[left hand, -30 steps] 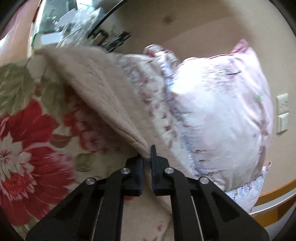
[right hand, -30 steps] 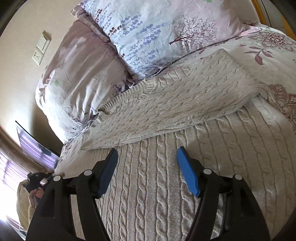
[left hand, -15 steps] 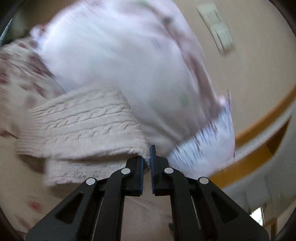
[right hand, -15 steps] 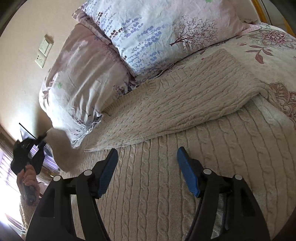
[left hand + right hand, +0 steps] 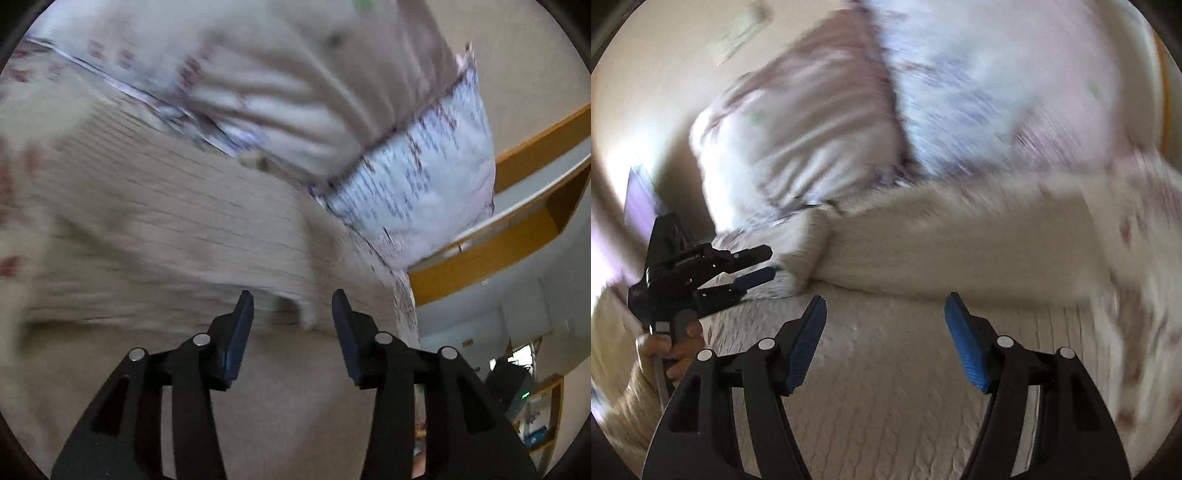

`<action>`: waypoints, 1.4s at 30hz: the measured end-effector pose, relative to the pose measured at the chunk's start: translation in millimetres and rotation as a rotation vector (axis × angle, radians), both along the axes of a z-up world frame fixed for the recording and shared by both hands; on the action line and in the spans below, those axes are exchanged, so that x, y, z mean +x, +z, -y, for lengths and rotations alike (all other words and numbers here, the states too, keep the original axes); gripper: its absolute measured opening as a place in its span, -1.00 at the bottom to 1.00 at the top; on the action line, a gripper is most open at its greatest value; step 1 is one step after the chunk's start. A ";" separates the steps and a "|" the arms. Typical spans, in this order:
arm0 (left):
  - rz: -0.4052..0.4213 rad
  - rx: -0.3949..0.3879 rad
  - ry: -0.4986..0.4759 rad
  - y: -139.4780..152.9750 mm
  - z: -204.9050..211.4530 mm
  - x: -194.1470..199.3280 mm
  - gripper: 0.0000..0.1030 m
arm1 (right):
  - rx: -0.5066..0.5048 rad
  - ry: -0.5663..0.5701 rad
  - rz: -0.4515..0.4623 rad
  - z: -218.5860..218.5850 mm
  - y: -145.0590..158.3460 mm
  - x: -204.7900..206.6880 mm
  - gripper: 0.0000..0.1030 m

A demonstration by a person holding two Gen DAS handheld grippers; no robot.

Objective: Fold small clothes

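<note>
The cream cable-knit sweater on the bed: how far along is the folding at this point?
Done: one part of the cream cable-knit sweater already lies folded across its body, below the pale floral pillows.

In hand: the left hand-held gripper is opening, its jaws clear of the folded edge. The right hand-held gripper hovers open over the knit, holding nothing.

Left: the lower spread of knit looks unfolded, so more folds probably remain.

Small white lettering on left hand-held gripper (image 5: 753,275) body, too blurred to read; no other txt.
</note>
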State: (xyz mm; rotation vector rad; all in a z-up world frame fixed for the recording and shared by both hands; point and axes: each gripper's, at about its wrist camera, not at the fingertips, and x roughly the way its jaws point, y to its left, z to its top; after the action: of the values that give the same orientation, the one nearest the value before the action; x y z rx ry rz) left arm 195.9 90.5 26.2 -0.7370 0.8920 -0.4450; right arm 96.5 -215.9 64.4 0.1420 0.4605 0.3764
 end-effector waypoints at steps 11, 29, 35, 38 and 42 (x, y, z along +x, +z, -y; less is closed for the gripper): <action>-0.067 -0.013 0.184 -27.3 -86.1 -20.4 -0.19 | -0.441 0.323 0.127 -178.3 9.5 39.9 0.06; -0.053 -0.036 0.185 -37.9 -90.5 -23.7 -0.35 | -0.171 -0.026 0.098 -116.2 14.5 73.7 -0.85; -0.052 0.002 0.168 -34.4 -84.5 -22.0 -0.35 | 0.305 -0.300 -0.272 14.6 -36.8 69.4 -0.81; -0.053 0.001 0.164 -34.9 -85.0 -21.5 -0.35 | 0.352 -0.332 -0.276 40.2 -47.2 56.5 -0.82; -0.053 0.006 0.163 -34.6 -84.6 -20.6 -0.35 | 0.237 -0.388 -0.124 42.5 -15.6 36.0 0.11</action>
State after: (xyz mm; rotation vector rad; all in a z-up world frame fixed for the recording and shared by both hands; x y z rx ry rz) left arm 175.3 175.1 -8.5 -0.8122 0.8751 -0.2797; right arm 132.5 -258.3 48.8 0.4796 0.4975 0.0394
